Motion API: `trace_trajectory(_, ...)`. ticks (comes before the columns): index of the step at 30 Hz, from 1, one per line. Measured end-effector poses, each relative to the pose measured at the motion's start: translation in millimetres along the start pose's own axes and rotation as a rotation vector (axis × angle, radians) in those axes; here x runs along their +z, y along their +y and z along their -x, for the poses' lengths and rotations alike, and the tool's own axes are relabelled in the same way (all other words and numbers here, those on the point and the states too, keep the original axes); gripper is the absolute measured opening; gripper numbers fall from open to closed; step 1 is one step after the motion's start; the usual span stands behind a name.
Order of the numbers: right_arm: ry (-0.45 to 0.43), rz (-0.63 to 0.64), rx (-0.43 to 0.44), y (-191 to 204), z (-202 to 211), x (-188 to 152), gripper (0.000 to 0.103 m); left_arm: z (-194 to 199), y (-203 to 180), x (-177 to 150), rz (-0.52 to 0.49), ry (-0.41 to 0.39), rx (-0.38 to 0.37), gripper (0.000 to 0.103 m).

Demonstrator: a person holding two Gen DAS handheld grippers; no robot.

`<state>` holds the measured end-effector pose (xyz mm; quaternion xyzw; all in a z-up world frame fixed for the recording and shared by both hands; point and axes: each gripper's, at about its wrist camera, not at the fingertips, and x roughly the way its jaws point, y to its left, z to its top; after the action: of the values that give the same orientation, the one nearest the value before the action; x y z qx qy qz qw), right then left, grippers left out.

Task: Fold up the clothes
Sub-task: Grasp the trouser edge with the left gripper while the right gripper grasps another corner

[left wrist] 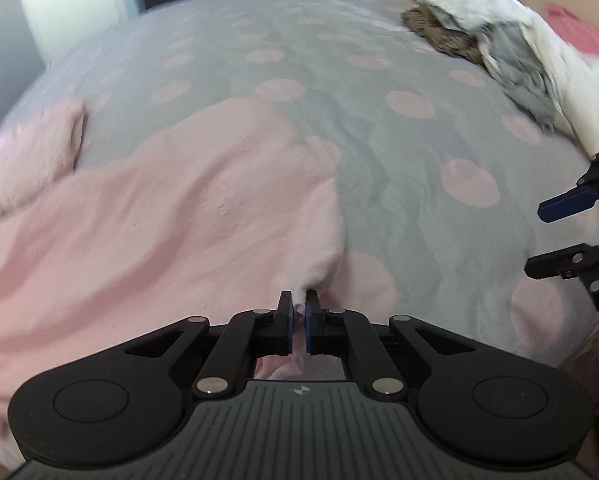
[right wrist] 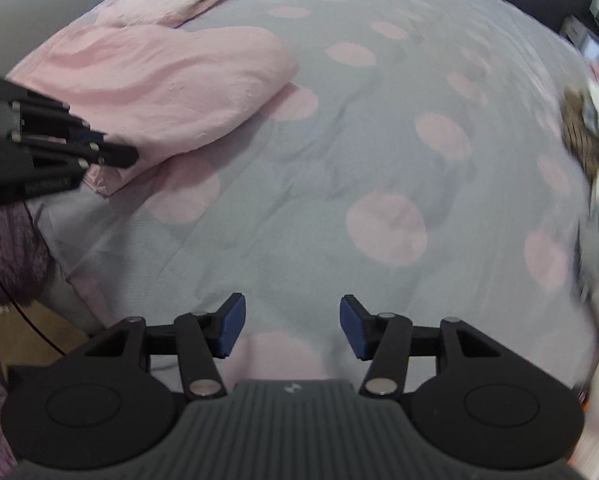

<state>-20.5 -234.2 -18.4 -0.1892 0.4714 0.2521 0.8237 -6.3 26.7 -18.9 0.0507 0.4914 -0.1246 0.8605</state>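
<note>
The left gripper (left wrist: 298, 312) has its 2 blue-padded fingers (left wrist: 286, 326) pinched tight on a corner of the pink garment (left wrist: 187, 200), a small tuft of cloth showing between the pads. The garment lies spread on the bed cover (left wrist: 399, 168) (grey with pink dots), its sleeve (left wrist: 39, 148) trailing off to the left. The right gripper (right wrist: 292, 328) hovers above bare cover well to the right of the garment, fingers (right wrist: 232, 330) standing wide apart with nothing between them. A heap of other clothes (left wrist: 511, 56), white, grey and brown, sits at the far right of the bed.
</note>
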Motion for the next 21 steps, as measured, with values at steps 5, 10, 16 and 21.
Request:
trace_trajectory(5,-0.070,0.322,0.002,1,-7,35,0.056,-4,38,14,0.127,0.079,-0.068,0.003)
trace_trajectory(10,-0.175,0.683,-0.005,8,-30,66,0.061,-17,63,27,0.166,0.161,-0.082,0.003)
trace_trajectory(16,-0.291,1.031,-0.091,12,-72,87,0.062,-37,83,41,0.190,0.245,-0.097,0.003)
trace_trajectory(21,-0.398,1.399,-0.172,18,-104,83,0.076,-51,92,45,0.213,0.270,-0.104,0.003)
